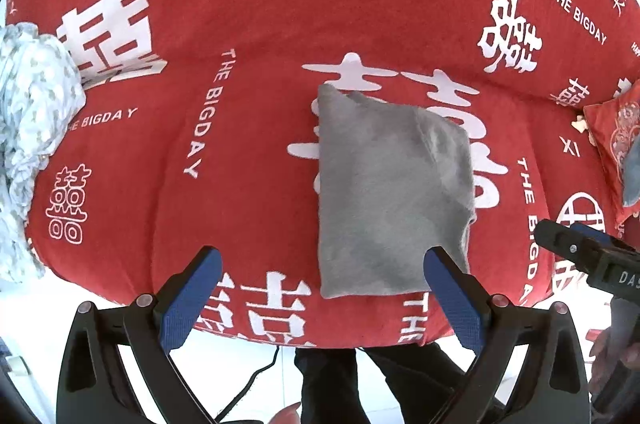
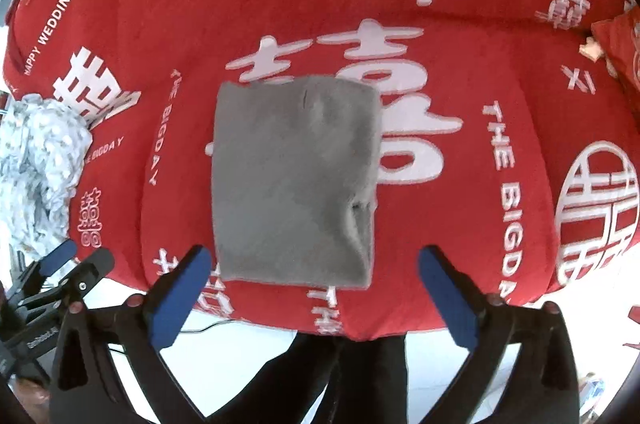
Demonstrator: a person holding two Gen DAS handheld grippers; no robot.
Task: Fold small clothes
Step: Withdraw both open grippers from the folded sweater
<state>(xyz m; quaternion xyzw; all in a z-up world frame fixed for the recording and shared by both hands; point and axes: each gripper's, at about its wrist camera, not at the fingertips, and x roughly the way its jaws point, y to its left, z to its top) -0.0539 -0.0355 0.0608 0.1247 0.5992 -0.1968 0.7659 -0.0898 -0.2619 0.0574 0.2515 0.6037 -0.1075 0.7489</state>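
A small grey garment (image 1: 388,192) lies folded into a rough rectangle on the red bedspread (image 1: 256,24), near the bed's front edge. My left gripper (image 1: 324,260) hangs open above the front edge, with the garment's lower right corner under its right finger (image 1: 452,296). Nothing is between its pads. In the right wrist view the same grey garment (image 2: 292,184) lies flat, and my right gripper (image 2: 316,256) is open above its near edge, holding nothing. The right gripper's black body (image 1: 588,256) shows at the right of the left wrist view.
A crumpled white patterned cloth (image 1: 32,128) lies at the bed's left edge. A red embroidered cushion (image 1: 612,140) sits at the right. The person's dark trouser legs (image 2: 352,376) stand by the white floor below the bed edge, where a black cable (image 1: 256,372) runs.
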